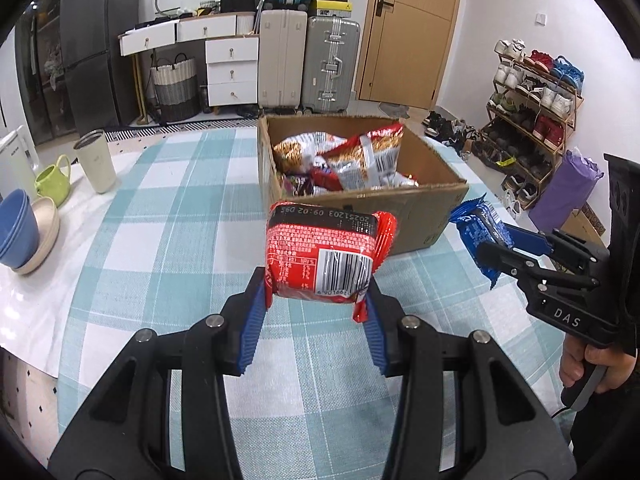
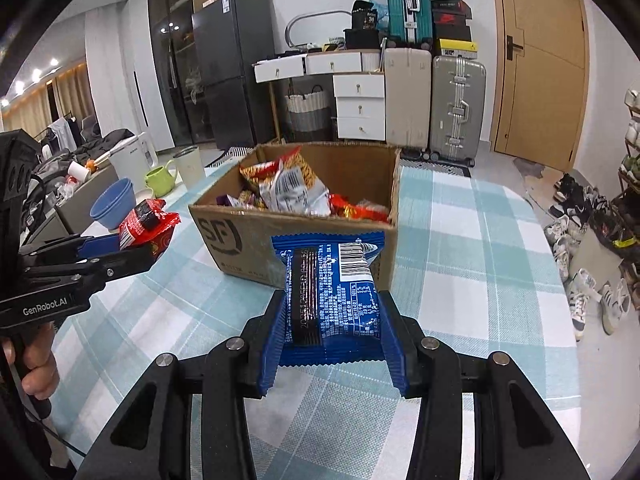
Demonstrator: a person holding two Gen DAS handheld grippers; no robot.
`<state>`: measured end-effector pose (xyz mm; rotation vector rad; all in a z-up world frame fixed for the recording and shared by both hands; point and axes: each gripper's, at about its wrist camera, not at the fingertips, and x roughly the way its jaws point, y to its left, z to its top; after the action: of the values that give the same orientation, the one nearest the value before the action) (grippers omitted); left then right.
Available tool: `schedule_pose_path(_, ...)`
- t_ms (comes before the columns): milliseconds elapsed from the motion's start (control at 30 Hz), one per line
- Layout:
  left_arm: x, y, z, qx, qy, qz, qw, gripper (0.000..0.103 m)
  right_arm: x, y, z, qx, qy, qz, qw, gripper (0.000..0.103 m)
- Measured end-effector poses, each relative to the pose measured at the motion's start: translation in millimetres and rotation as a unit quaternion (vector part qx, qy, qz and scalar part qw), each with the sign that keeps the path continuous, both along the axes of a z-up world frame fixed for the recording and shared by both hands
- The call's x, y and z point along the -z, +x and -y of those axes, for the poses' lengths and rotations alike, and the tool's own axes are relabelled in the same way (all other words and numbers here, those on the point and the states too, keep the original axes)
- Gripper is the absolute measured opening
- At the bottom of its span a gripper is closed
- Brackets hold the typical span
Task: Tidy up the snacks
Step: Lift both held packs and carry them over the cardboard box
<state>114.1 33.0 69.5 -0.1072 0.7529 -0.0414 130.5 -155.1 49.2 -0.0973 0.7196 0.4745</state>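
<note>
Left gripper (image 1: 316, 292), fingers pinching a red snack packet (image 1: 326, 256) from both sides, barcode face up, packet held in the air above the checked tablecloth (image 1: 168, 240). In the right wrist view, same left gripper (image 2: 154, 246) at the left edge, red snack packet (image 2: 146, 226) sticking out past its tips, a hand (image 2: 34, 364) on the handle below.

Right gripper (image 2: 330, 320), blue pads (image 2: 272, 344) closed on a blue snack packet (image 2: 334, 300), barcode toward the top, packet upright between the fingers and off the tablecloth (image 2: 460, 280). From the left wrist view, right gripper (image 1: 490, 250) at the right side, blue snack packet (image 1: 480, 236) in its tips, a hand (image 1: 592, 364) on the grip.

Cardboard box (image 1: 424, 208) open on the table, just behind both packets, partly filled with mixed snack bags (image 1: 352, 156) in red and silver. Front wall of the cardboard box (image 2: 244, 240) with a printed "SF" mark, snack bags (image 2: 292, 192) heaped inside.

To the left on the table: cream tumbler (image 1: 94, 160), green mug (image 1: 54, 182), stacked blue bowls (image 1: 16, 232), well apart from the box. Behind, white drawers (image 1: 232, 70), suitcases (image 1: 330, 64) and a wooden door (image 1: 412, 28); shoe rack (image 1: 532, 116) at the right.
</note>
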Motion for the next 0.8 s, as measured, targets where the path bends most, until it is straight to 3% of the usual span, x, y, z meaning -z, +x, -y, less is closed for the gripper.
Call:
schedule_pose_path(500, -53.9, 10.6, 7.3, -0.007, 0.026, 0.043, 0.9987, 0.041, -42.8, 11.3, -1.5, -0.001, 0.016, 0.043, 0.999, 0.044)
schedule_pose_path(800, -73.8, 36.4, 16.1, -0.002, 0.034, 0.055, 0.9979, 0.041, -56.4, 29.2, -6.0, 0.002, 0.020, 0.057, 0.998, 0.044)
